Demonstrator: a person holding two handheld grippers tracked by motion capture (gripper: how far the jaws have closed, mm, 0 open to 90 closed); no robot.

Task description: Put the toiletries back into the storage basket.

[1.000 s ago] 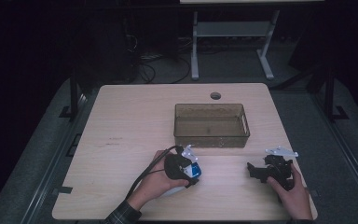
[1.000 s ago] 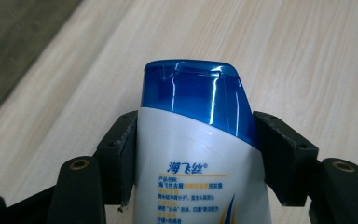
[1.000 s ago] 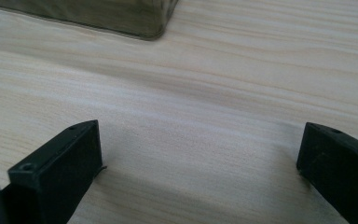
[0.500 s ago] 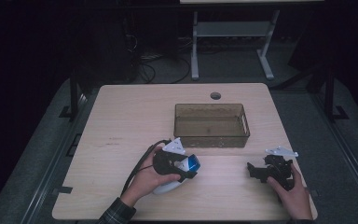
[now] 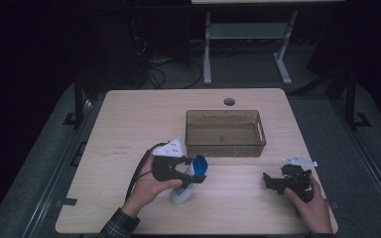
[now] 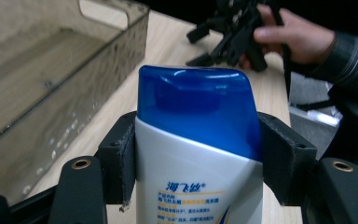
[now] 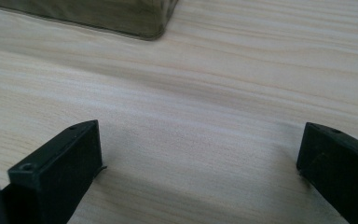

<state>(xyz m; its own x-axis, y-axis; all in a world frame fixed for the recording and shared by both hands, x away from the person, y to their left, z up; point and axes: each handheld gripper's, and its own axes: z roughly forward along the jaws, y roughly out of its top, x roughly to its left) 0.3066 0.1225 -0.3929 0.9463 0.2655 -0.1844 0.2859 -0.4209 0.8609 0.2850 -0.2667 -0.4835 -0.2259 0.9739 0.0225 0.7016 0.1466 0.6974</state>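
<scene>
One bin (image 5: 225, 133) — bare; bottle (image 6: 196, 154) in left gripper (image 6: 196, 158).

Colours & patterns on the pale wood-grain table (image 5: 129, 114)

White plastic bottle w/ glossy blue cap (image 6: 196, 154), blue Chinese characters & yellow-orange print on its label; black left gripper (image 6: 198, 161) w/ brass-coloured screw rings; matt black right gripper (image 7: 198, 172); smoky brown see-through plastic bin (image 5: 225, 147), pale specks on its wall; plaid cuff (image 5: 117, 228) on left arm, dark striped sleeve (image 6: 352, 60) on right.
</scene>
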